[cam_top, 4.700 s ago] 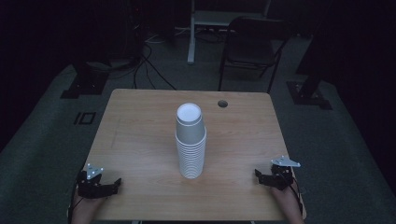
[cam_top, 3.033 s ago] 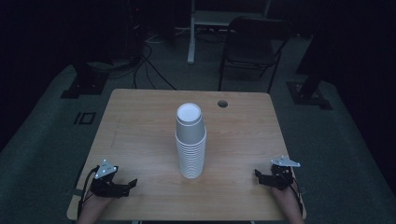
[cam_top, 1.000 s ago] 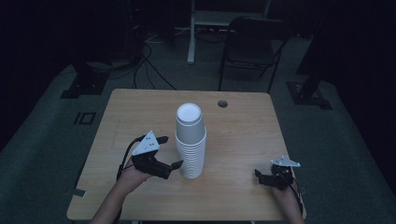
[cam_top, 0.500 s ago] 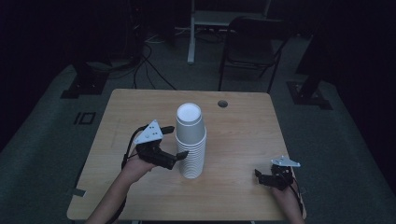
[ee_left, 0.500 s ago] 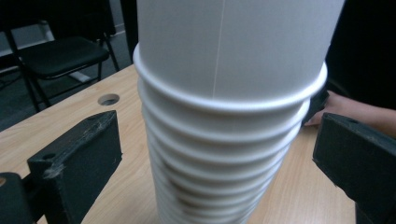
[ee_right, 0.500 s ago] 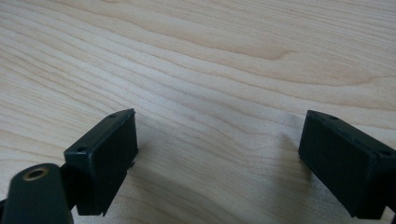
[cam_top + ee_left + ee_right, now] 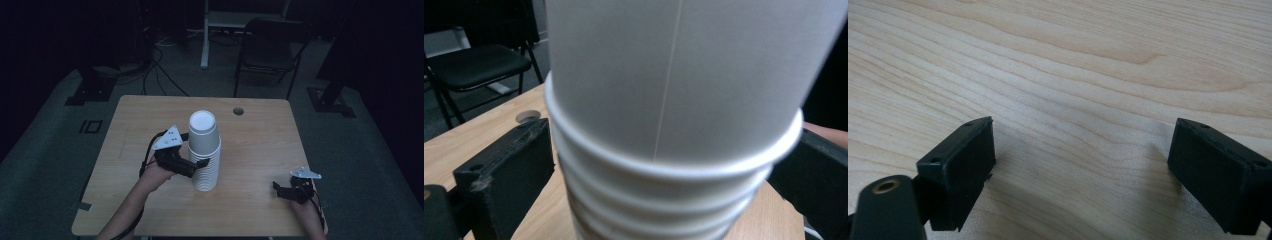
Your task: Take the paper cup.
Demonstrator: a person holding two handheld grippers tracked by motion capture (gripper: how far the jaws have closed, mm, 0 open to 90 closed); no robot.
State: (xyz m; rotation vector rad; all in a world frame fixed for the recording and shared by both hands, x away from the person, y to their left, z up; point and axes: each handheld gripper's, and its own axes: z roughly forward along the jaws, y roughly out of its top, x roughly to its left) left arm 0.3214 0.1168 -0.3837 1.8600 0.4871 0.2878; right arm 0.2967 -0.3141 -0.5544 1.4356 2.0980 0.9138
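Note:
A tall stack of white paper cups [image 7: 205,150] stands upside down in the middle of the wooden table [image 7: 260,145]. My left gripper [image 7: 200,164] reaches it from the left, about halfway up. In the left gripper view its black jaws stand wide apart on either side of the cup stack [image 7: 664,100], close to the rims, so the left gripper [image 7: 674,170] is open. My right gripper [image 7: 278,190] rests near the table's front right corner. In the right gripper view the right gripper [image 7: 1080,165] is open over bare wood [image 7: 1073,60].
A round cable hole [image 7: 238,110] sits near the table's far edge. A dark chair [image 7: 270,35] and a desk leg stand beyond the table, with cables on the floor at the left. The table surface right of the stack is bare.
My left gripper has travelled from the front left corner forward and right to the cup stack, and its jaws now flank it. The right gripper has stayed put.

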